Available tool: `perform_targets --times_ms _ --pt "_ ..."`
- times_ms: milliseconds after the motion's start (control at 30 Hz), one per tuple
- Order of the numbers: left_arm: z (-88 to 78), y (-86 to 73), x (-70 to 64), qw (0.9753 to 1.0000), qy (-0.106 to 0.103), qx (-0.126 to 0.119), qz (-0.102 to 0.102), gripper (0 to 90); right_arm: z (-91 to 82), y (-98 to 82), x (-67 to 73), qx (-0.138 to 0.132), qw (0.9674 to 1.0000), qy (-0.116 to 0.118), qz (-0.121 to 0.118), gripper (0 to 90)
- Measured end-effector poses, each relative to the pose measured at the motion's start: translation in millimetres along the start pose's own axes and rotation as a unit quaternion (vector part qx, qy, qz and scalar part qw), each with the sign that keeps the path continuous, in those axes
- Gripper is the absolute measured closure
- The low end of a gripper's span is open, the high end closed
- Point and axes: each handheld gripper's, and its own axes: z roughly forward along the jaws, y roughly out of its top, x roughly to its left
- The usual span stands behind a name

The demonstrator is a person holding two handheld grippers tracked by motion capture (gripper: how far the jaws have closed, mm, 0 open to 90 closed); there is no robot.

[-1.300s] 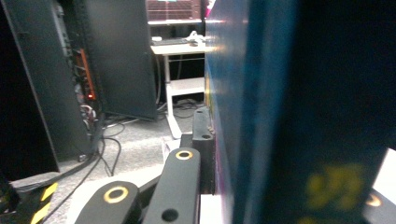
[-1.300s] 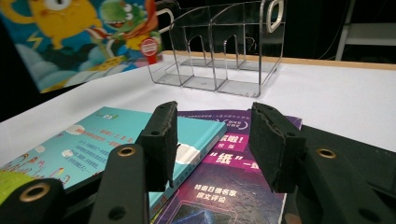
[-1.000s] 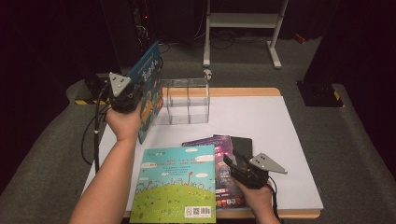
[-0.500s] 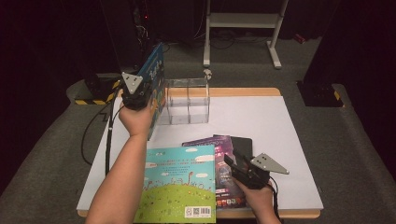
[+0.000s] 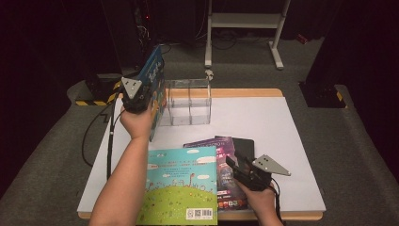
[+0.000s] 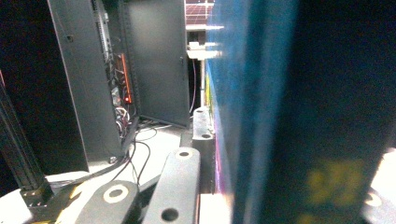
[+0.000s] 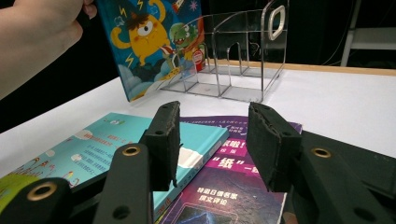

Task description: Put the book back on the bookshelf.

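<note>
A blue picture book [image 5: 155, 79] stands upright, its lower edge by the left end of the clear acrylic rack [image 5: 188, 101]. My left gripper [image 5: 147, 98] is shut on its near edge. In the left gripper view the book's blue cover [image 6: 261, 116] rises right beside the jaw's finger [image 6: 175, 182]. My right gripper [image 5: 234, 165] hovers low over the purple book [image 5: 225, 149] at the table's front, open with nothing between its fingers. In the right gripper view, past that gripper [image 7: 212, 135], the blue book's monster cover [image 7: 149, 42] leans by the rack [image 7: 233, 56].
A teal picture book [image 5: 181, 183] lies flat at the front, overlapping the purple one, with a black book [image 5: 244, 146] beneath. The white table [image 5: 263, 122] has bare room on its right half. A dark cabinet [image 6: 154, 60] and cables stand behind the table's left.
My left hand has carried the blue book to the right and a little down, closer to the rack's left end. The right gripper has stayed where it was.
</note>
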Motion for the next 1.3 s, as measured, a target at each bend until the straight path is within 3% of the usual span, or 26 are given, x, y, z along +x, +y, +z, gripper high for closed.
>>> perform_targets --times_ms 233,400,667,967,1267,1300 --pt "-9.2 -3.5 7.0 1.0 0.0 -0.008 -0.002 81.9 -0.1 -0.5 2.3 0.001 1.0 0.002 -0.001 54.2" --pt "-12.7 -5.9 7.9 0.9995 0.003 -0.009 0.029 79.9 1.7 -1.4 3.4 0.004 1.0 0.003 -0.003 54.2" --pt "-18.6 -8.2 7.9 0.9993 -0.005 -0.004 0.038 77.9 3.4 -2.5 4.7 0.007 1.0 0.004 -0.004 54.3" --pt "-21.7 -16.7 18.6 0.9995 0.005 0.014 0.028 77.5 4.6 -3.3 6.9 0.009 0.9999 0.007 -0.006 54.3" --pt "-21.4 -19.8 15.2 0.9985 0.023 0.004 0.049 79.2 4.7 -3.5 7.3 0.009 0.9999 0.006 -0.007 54.6" --pt "-20.9 -20.7 13.6 0.9979 0.032 0.0 0.055 79.2 4.7 -3.5 7.3 0.009 0.9999 0.007 -0.007 54.6"
